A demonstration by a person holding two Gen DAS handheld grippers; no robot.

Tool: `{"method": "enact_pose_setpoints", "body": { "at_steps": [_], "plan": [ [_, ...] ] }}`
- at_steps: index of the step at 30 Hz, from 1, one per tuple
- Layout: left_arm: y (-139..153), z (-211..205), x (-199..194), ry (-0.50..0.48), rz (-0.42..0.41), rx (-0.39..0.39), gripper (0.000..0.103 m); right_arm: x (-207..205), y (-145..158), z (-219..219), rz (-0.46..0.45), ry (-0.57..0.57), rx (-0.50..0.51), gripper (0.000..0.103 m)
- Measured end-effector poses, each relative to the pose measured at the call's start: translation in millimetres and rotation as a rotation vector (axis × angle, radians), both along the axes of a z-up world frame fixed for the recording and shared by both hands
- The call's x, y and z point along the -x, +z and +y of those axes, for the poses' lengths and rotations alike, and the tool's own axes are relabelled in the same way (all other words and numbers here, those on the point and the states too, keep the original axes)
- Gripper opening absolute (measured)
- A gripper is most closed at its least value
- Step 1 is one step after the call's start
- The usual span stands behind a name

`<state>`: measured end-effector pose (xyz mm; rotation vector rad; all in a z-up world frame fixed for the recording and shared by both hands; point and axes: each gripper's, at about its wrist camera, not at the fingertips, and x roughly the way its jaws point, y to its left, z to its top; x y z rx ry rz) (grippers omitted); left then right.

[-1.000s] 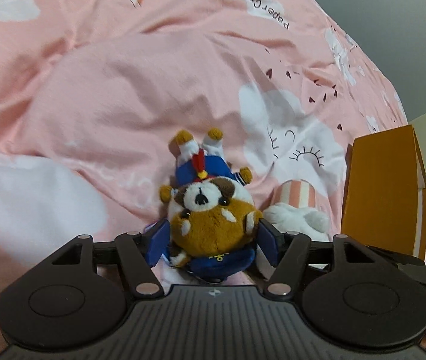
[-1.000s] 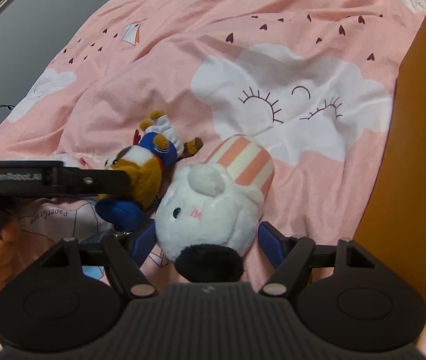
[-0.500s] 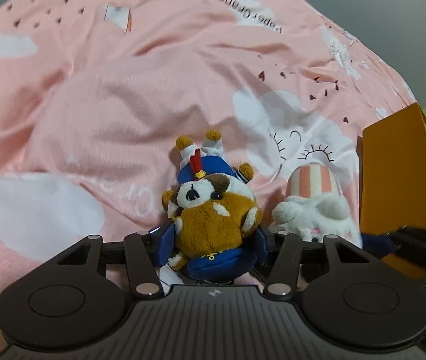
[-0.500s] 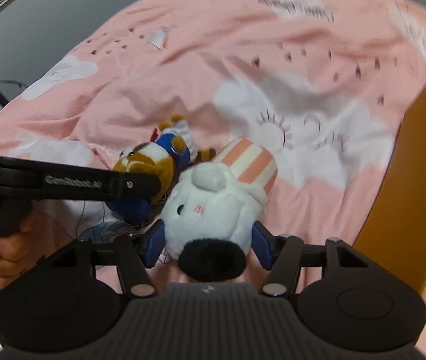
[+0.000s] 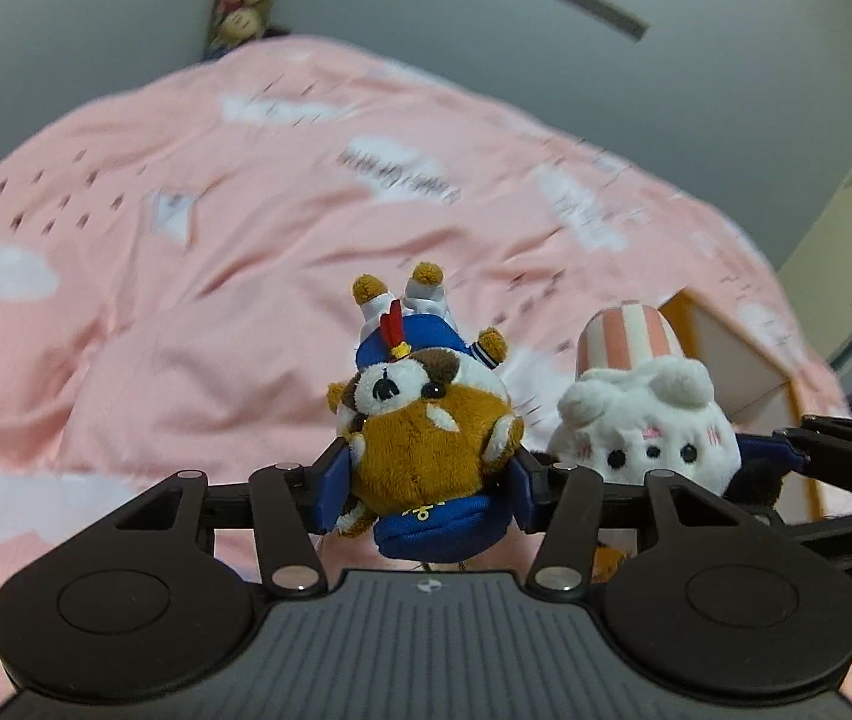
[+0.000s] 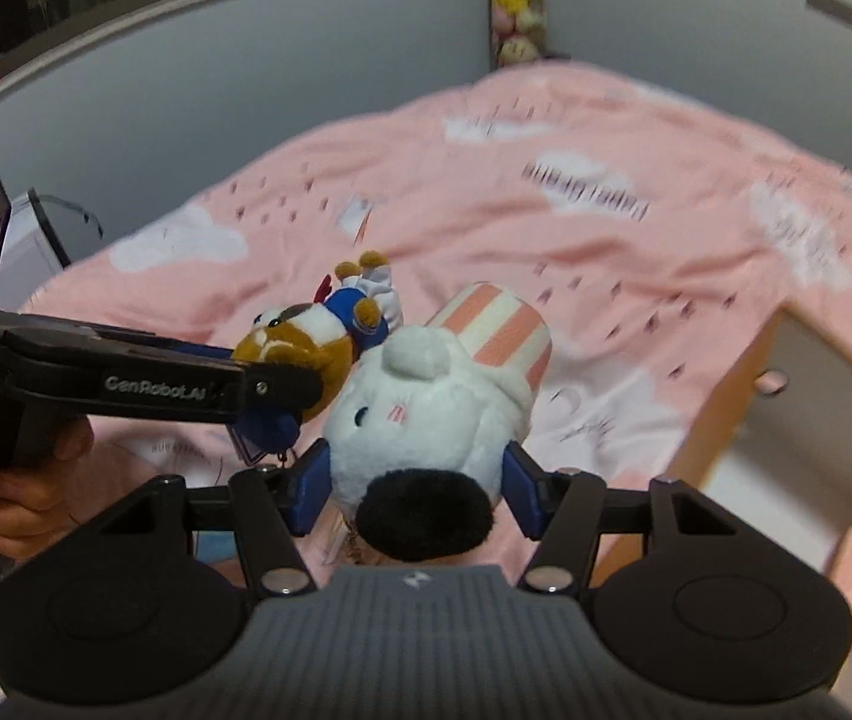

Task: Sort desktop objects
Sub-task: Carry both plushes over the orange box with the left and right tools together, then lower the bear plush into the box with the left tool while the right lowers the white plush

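A brown and white plush animal in a blue outfit hangs upside down above the pink bed, with my left gripper shut on its body. Beside it a white plush rabbit with a pink-striped hat and a black tail is lifted too, my right gripper shut on its sides. The rabbit shows to the right in the left wrist view, and the brown plush and left gripper show to the left in the right wrist view. Both toys are off the bedcover.
A pink bedcover with white clouds lies below. An open orange box with a pale inside stands at the right, seen also as the box. Grey walls rise behind, with several plush toys in the far corner. A hand holds the left gripper's handle.
Both grippers closed on their plush toys and lifted them off the bedcover. The views tilted upward, so walls and the box's open top now show.
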<state>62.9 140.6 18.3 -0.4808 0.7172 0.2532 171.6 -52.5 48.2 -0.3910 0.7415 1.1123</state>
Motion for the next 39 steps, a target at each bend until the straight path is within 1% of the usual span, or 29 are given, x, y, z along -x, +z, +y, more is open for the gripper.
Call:
{"method": "enact_pose_setpoints", "body": {
  "at_steps": [5, 9, 13, 16, 20, 22, 25, 30, 35, 37, 39],
  "plan": [
    [33, -29, -20, -0.095, -0.083, -0.025, 0.060, -15, 37, -37, -0.056, -0.072, -0.068, 0.061],
    [53, -58, -43, -0.180, -0.132, -0.051, 0.060, -29, 57, -66, -0.113, -0.134, -0.082, 0.061],
    [61, -86, -70, -0.257, -0.159, -0.047, 0.060, -44, 67, -92, -0.174, -0.195, -0.068, 0.061],
    [60, -107, -88, -0.302, -0.176, -0.039, 0.060, -56, 68, -108, -0.194, -0.235, -0.042, 0.061],
    [49, -131, -110, -0.362, -0.170, -0.035, 0.060, -74, 58, -127, -0.205, -0.289, 0.007, 0.061],
    [39, -141, -119, -0.394, -0.148, -0.036, 0.060, -83, 49, -136, -0.203, -0.307, 0.029, 0.061],
    [21, -148, -130, -0.428, -0.105, -0.040, 0.060, -93, 32, -143, -0.176, -0.323, 0.058, 0.061],
    [-1, -152, -141, -0.460, -0.059, -0.056, 0.060, -102, 2, -144, -0.158, -0.299, 0.103, 0.061],
    [-15, -149, -147, -0.469, -0.031, -0.070, 0.060, -114, -16, -140, -0.153, -0.269, 0.158, 0.061],
    [-14, -154, -148, -0.477, -0.028, -0.105, 0.060, -119, -23, -137, -0.144, -0.253, 0.182, 0.061],
    [-13, -161, -148, -0.485, -0.025, -0.156, 0.060, -123, -30, -133, -0.144, -0.232, 0.201, 0.061]
  ]
}}
